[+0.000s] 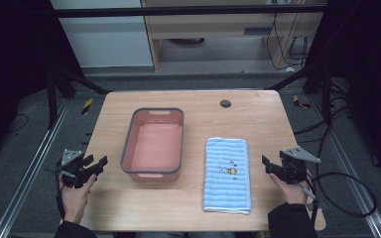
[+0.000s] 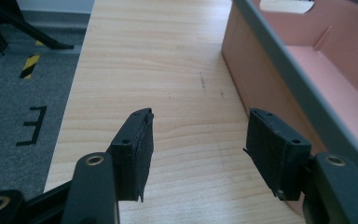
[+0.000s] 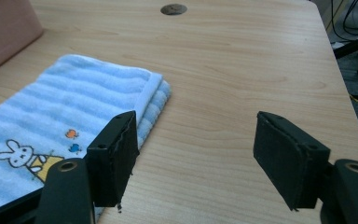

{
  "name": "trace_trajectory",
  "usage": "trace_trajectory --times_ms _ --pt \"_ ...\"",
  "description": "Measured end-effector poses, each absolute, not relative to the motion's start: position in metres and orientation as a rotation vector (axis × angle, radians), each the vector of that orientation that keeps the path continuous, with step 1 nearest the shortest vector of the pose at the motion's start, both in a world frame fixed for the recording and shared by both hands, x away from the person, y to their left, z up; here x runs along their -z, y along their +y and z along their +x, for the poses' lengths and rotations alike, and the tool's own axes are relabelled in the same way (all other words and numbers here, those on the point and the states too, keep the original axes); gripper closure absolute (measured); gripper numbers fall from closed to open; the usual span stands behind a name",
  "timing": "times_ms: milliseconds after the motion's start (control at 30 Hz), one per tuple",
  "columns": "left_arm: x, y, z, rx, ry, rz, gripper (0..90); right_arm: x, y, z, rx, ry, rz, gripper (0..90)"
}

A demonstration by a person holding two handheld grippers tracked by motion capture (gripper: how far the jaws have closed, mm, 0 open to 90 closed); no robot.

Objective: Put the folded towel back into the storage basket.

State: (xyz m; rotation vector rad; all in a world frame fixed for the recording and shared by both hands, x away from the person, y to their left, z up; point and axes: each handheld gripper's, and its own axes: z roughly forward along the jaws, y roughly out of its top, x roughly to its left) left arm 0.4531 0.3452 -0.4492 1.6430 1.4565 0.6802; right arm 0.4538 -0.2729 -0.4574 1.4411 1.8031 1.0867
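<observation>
A pink basin with a grey rim [image 1: 154, 144] stands left of centre on the wooden table [image 1: 258, 114]; its inside looks bare. To its right lies a folded light-blue striped towel [image 1: 227, 173] with a small rabbit print [image 3: 21, 153]. My left gripper [image 1: 98, 164] is held by a hand at the table's left edge, open, with nothing between its jaws; the basin's wall [image 2: 265, 84] is just to its right. At the right edge, my right gripper [image 1: 266, 164] is open over bare wood [image 3: 242, 74], beside the towel's right side [image 3: 74, 102].
A small dark round grommet [image 1: 225, 103] sits near the table's far edge. Dark frame legs and cables [image 1: 327, 173] stand on the grey floor around the table. Yellow-black tape marks [image 1: 87, 105] lie on the floor at the far corners.
</observation>
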Motion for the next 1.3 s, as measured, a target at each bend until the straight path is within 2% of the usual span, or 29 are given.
trace_trajectory --times_ms 400,867,1300 --pt "0.419 0.337 0.439 -0.704 1.360 1.602 41.9 0.443 -0.272 0.451 -1.134 1.766 1.452 33.9" --pt "0.407 0.312 0.433 -0.700 1.286 1.635 40.9 0.436 -0.263 0.451 -1.154 1.795 1.409 32.9" --pt "0.400 0.283 0.425 -0.653 1.211 1.644 42.7 0.433 -0.256 0.453 -1.169 1.828 1.371 35.5"
